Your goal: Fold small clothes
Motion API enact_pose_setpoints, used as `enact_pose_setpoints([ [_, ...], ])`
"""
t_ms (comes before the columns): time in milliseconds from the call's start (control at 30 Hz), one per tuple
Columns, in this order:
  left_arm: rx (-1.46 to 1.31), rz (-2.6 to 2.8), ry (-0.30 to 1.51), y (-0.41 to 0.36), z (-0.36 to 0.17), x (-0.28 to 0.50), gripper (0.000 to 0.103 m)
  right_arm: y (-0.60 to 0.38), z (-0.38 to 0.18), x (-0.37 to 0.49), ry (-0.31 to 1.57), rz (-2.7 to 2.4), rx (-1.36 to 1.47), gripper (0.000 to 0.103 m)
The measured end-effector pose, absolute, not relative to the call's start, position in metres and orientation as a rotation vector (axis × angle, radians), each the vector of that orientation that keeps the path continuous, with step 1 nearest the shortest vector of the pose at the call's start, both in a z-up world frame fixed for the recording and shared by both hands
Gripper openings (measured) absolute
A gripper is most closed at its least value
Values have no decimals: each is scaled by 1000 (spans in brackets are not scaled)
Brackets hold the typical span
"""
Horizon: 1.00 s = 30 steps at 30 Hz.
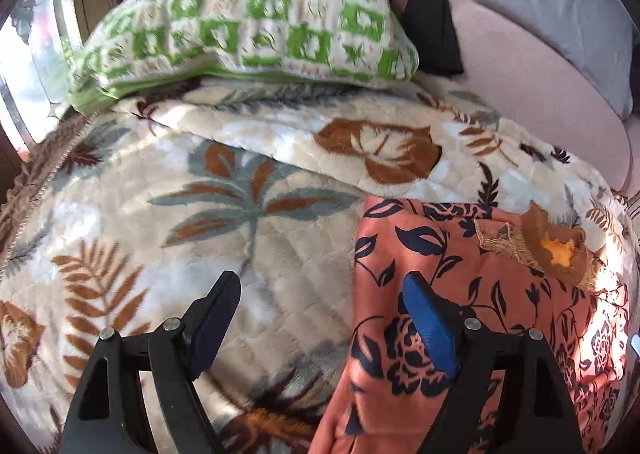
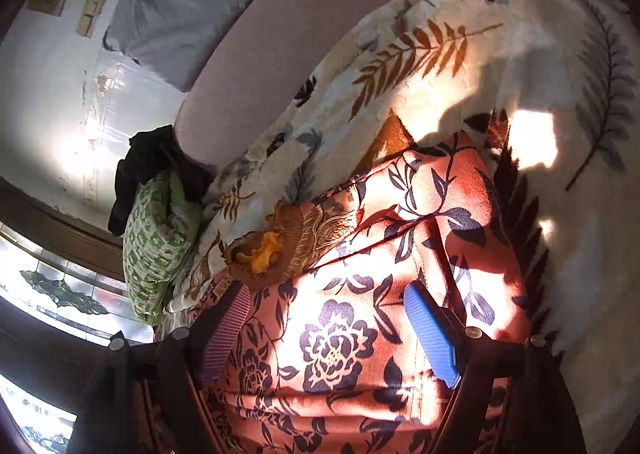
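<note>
While a folded salmon-orange garment with dark navy flowers (image 1: 460, 262) lies on a cream leaf-patterned fleece blanket (image 1: 248, 221), the left gripper (image 1: 324, 318) and right gripper (image 2: 332, 330) hover over it, both jaws released, grasping nothing.

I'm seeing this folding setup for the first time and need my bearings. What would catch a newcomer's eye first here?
First, the orange garment with dark flowers, lying sunlit on the leaf-patterned blanket; the open right gripper hovers above it. The open left gripper straddles the garment's edge in the left wrist view. Next, the green-and-white pillow at the blanket's far end, with dark clothing behind it.
</note>
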<state>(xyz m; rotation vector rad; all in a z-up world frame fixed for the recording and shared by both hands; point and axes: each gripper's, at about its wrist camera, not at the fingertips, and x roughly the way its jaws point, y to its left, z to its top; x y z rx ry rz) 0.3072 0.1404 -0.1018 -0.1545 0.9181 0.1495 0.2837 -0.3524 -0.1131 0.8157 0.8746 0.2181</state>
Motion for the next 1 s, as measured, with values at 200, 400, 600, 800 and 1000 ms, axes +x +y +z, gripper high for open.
enact_pose_setpoints([
  [200,-205,39,827,163,-64,175,84,-357,-90,156,866,233,709,83],
  [400,-334,-17,843,191,-71,41,85,-393,-97,37,920,227,686,83],
  [600,-414,-47,899,197,-97,-41,86,-409,-108,-22,982,279,693,83],
  [800,-490,-68,961,192,-126,-41,86,-405,-136,-14,1010,357,785,83],
  [1000,-459,-48,1004,183,-148,-35,86,-400,-173,-15,1086,329,863,83],
])
